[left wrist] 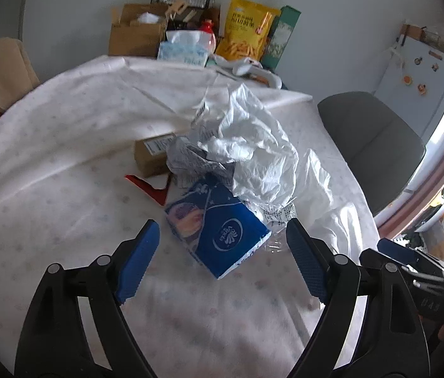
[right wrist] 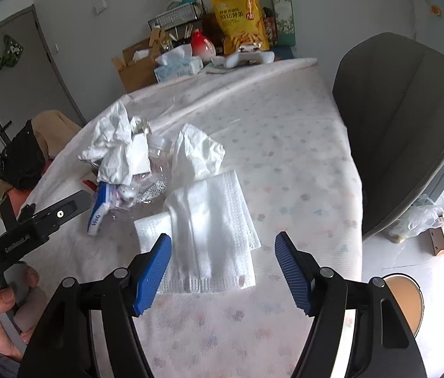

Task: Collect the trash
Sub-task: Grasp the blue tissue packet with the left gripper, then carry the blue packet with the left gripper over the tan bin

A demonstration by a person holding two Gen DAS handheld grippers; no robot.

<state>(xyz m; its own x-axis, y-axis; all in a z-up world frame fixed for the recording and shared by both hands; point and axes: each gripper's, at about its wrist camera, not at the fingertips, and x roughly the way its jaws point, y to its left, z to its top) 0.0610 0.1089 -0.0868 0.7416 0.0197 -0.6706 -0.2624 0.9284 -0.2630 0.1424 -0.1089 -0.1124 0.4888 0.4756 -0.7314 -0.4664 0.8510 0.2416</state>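
Blue ribbed fingers [left wrist: 141,260] of the left gripper [left wrist: 225,258] stand released astride the crumpled blue paper packet [left wrist: 218,236], seemingly to pinch it; the right gripper [right wrist: 223,272] gapes, empty, over flat white tissues [right wrist: 212,230] near the bench [right wrist: 300,163] edge.

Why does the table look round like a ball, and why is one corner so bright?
Left wrist view: the fisheye lens bends the table into a curve and leaves dark corners; the blue tissue pack looks slightly blurred. Right wrist view: the same bending curves the grey chair, and daylight washes out the floor at lower right.
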